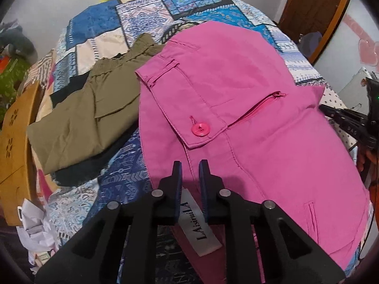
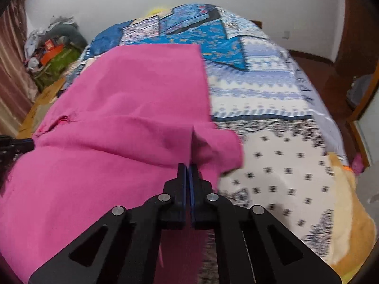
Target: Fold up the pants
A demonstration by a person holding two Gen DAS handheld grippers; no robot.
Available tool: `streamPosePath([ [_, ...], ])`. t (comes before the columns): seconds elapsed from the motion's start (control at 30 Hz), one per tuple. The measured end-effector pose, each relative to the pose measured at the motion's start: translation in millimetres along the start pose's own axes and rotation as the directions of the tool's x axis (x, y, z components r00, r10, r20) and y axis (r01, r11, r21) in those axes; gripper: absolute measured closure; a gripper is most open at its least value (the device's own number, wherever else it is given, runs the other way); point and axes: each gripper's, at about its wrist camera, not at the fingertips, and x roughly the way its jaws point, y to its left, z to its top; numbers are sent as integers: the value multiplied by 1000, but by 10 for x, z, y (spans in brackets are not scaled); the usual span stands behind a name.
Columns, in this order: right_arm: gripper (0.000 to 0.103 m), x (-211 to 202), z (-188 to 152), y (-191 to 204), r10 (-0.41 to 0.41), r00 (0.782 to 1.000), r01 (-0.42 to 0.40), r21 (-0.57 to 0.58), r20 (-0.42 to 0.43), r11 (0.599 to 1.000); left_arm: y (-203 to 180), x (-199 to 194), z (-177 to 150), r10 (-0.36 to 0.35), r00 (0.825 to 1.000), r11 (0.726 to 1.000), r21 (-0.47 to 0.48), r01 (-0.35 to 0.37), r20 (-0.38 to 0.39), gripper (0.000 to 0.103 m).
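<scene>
Bright pink pants (image 1: 236, 94) lie spread on the bed, front up, showing a pink button (image 1: 200, 129) and a zip. My left gripper (image 1: 190, 165) is shut on the waistband's near edge, with the white brand label (image 1: 201, 222) lying between its fingers. In the right wrist view the pink pants (image 2: 118, 94) fill the left half of the picture. My right gripper (image 2: 188, 165) is shut on a raised pinch of the fabric near its right edge, and a crease runs up from the fingertips.
Folded olive-green pants (image 1: 94, 108) lie left of the pink ones on the patchwork quilt (image 1: 99, 30). A wooden board (image 1: 14, 142) stands at the bed's left edge. Piled clutter (image 2: 54, 47) sits by the far wall. White patterned quilt (image 2: 284, 165) shows to the right.
</scene>
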Motion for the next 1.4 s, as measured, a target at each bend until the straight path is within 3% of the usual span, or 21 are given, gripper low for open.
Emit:
streamPosePath([
  [0.07,102,-17,-32,-105,-3,1000,3,32,-13,999,36,3,-20,21,1000,1000,4,-21,3,87],
  [0.2,102,-190,-75,-195,-1,1000,0,43,10,999,129,-68,-17,-29,1000,999,-45,29,11,87],
  [0.37,101,-343,48,-247,16,999,-19,71,48,997,79,-183,86,-22,999,999,-30,23,44,85],
  [0.43,97,-350,122,-253,23,998,-29,84,64,996,94,-184,150,-28,999,999,-40,30,45,79],
  [0.5,79,-333,180,-273,30,997,-37,100,72,994,137,-155,237,-31,999,997,-65,34,44,68],
  [0.57,68,-302,227,-290,30,996,-40,117,84,992,186,-113,311,-33,998,995,-92,37,46,63],
  [0.7,66,-130,332,-327,43,997,-52,135,70,990,259,31,415,-63,998,988,-142,66,23,49],
  [0.77,66,-35,338,-347,62,997,-68,150,44,986,273,139,427,-98,995,982,-163,96,-6,48],
  [0.87,66,139,316,-348,106,994,-103,163,-10,981,214,279,398,-131,991,979,-160,123,-40,42],
  [1.03,66,381,223,-295,153,986,-141,155,-71,978,83,328,403,-107,994,989,-104,104,-32,42],
  [1.07,68,400,208,-300,161,985,-149,154,-65,977,82,336,418,-111,993,989,-100,108,-33,44],
  [1.13,81,417,208,-307,181,981,-170,138,-69,976,69,344,431,-117,993,989,-93,113,-35,47],
  [1.2,95,424,190,-278,143,987,-135,102,-76,985,41,343,442,-112,993,991,-79,109,-31,49],
  [1.27,97,427,162,-210,97,992,-96,17,-78,995,23,346,449,-104,994,992,-72,101,-28,50],
  [1.4,100,395,116,-177,50,995,-55,-45,-89,997,2,352,471,-103,994,993,-61,101,-26,52],
])
